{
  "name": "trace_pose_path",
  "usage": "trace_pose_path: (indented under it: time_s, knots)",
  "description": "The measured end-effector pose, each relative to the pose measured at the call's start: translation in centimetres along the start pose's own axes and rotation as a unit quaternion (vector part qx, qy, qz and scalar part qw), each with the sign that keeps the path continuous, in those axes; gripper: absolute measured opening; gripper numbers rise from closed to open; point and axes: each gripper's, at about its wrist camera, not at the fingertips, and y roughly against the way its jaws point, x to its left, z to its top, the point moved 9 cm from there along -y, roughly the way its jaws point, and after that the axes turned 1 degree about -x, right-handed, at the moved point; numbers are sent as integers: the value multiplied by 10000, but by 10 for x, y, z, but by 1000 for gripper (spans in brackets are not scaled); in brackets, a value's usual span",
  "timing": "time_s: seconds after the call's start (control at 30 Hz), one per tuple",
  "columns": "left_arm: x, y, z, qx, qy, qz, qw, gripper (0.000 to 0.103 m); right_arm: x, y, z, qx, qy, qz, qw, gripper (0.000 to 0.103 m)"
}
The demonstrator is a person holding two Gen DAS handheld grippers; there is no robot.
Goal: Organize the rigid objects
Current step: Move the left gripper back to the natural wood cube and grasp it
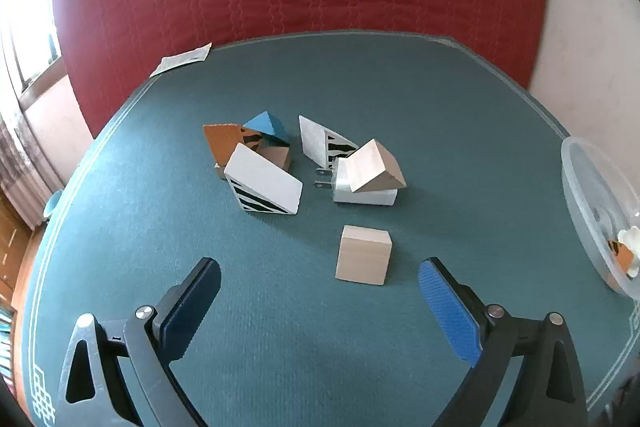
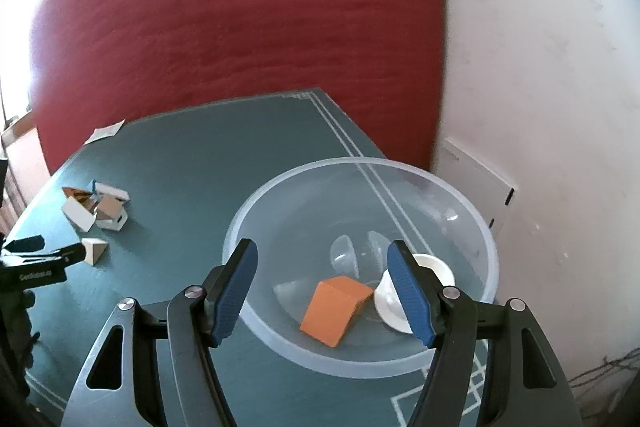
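Black-framed hand-held gripper [image 2: 324, 293] — blue ribbed pads [image 2: 234, 295], silver pivot screws [image 2: 195, 292].

A teal-green table [image 1: 280, 347] carries a clear plastic bowl [image 2: 486, 251], a lone wooden cube [image 1: 363, 255], clustered blocks [image 1: 256, 159] — and a paper slip [image 1: 182, 59] at its far edge

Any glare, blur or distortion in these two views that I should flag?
Left wrist: window blown out at the left edge; table rim bowed by the fisheye; blocks sharp, plain cube casting a soft shadow. Right wrist: softer overall, red quilt smeared; upper left corner overexposed; highlights on the clear bowl, orange cube still readable.
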Motion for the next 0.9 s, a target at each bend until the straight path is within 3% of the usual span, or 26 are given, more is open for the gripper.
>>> trace_pose_path:
  time_s: [0.4, 0.53, 0.9]
  knots:
    - [-1, -16, -5, 201, -49, 47, 9998, 100, 25, 4, -7, 23, 303, 192, 9994, 69]
    - [-5, -21, -7, 299, -139, 30, 9995, 85, 38, 5, -9, 22, 445, 294, 9986, 69]
    - [-11, -18, -9, 172, -149, -343, 9992, 59, 63, 5, -25, 148, 807, 491, 9954, 69]
